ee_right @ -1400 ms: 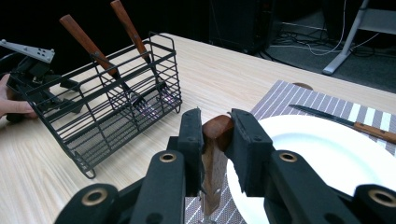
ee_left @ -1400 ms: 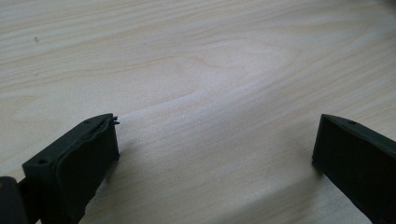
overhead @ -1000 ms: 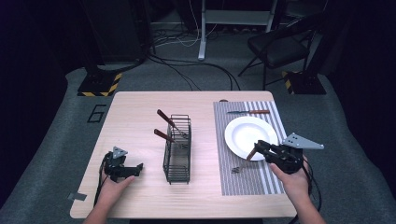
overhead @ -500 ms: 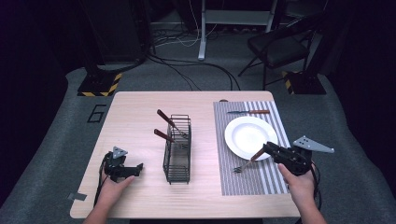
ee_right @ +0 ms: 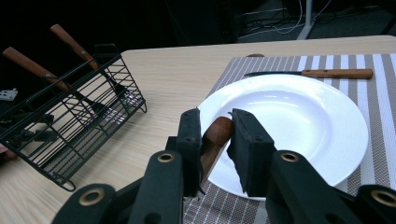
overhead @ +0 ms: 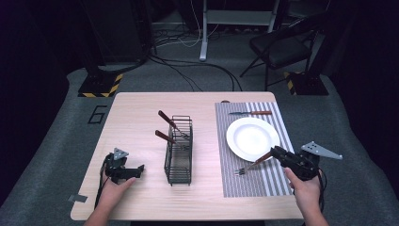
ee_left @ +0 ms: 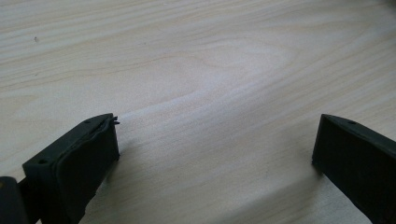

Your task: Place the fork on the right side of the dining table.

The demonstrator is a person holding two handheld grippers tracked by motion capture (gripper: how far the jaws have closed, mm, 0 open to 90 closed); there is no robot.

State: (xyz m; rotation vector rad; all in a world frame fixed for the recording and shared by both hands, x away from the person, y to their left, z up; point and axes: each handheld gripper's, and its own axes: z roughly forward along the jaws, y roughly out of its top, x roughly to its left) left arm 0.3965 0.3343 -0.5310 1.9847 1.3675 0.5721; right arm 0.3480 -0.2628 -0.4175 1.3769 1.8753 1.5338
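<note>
Resting left of the rack point(overhead: 179, 149), the left gripper point(overhead: 135, 168) lay low on the table point(overhead: 136, 117), jaws wide apart, empty. Two utensils already stood in the rack; knife point(overhead: 251, 113) untouched beyond the plate point(overhead: 251, 137). Right of the rack, the right gripper point(overhead: 276, 151) was clamped on the fork point(overhead: 254, 164) handle, tines dipping to the mat point(overhead: 249, 186).

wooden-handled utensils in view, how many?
4: two standing in the wire basket, at and; a knife on the striped mat beyond the plate; a fork held by the right gripper. More may lie hidden in the basket.
</note>
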